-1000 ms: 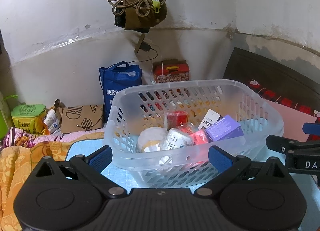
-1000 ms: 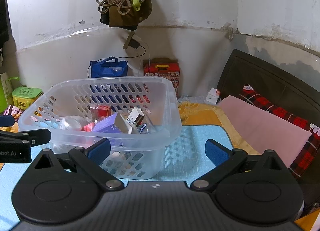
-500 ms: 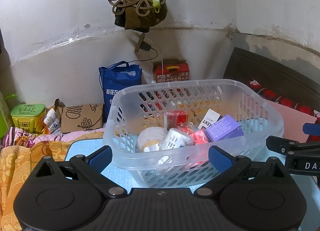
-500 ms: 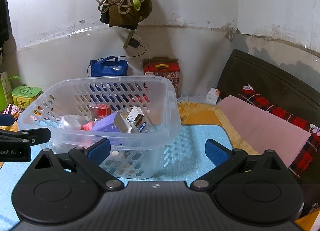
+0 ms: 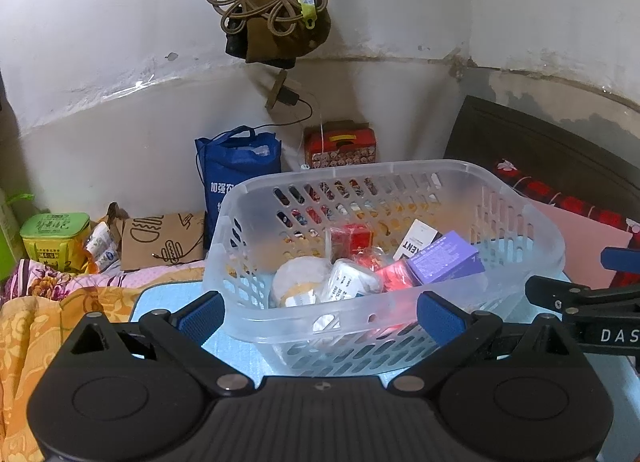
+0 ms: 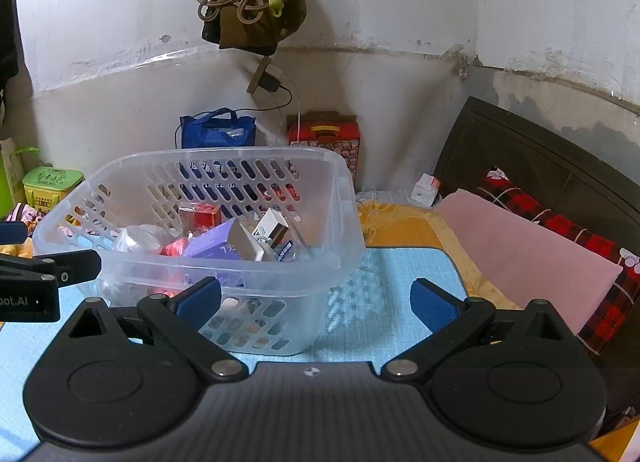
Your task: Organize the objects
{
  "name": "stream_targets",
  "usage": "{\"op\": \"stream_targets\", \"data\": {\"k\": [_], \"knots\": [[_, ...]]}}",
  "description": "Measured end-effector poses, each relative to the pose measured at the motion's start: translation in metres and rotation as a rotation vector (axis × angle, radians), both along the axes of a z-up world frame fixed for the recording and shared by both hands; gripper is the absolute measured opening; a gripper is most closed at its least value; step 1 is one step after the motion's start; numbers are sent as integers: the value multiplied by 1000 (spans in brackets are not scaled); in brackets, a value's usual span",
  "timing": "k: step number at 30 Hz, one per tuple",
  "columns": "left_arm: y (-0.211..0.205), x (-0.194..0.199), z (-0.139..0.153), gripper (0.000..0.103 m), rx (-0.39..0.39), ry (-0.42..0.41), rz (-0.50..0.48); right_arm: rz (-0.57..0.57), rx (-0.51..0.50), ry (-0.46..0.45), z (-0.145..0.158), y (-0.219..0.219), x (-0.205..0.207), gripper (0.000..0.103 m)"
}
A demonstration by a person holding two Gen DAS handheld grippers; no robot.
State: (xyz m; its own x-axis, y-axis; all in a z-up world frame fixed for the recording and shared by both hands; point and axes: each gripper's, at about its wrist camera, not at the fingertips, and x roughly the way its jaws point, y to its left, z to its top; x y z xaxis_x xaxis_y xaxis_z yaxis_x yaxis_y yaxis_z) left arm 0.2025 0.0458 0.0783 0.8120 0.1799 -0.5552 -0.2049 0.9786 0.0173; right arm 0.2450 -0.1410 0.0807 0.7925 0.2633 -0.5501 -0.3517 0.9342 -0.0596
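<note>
Basket [image 5: 256, 304] with "ENT"-lettered white box [image 5: 416, 240], purple box [image 5: 442, 262].

The basket [image 5: 384, 198] sat on the mat [image 6: 392, 302], boxes [image 5: 440, 262] inside it; a bag [image 5: 236, 174] and tin [image 5: 340, 144] stood behind, against the wall.

The translucent, glossy plastic basket [image 5: 520, 206] sits on a textured light-blue mat [image 6: 400, 302]; the purple box [image 5: 444, 258] looks like matt cardboard.
</note>
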Motion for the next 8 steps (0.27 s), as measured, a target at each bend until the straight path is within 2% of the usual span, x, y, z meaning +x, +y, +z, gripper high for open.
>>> {"op": "stream_targets", "data": {"k": [8], "knots": [[2,-6,5,103,-1,-33,6,-1,-2,0,-1,1,-1,103]]}}
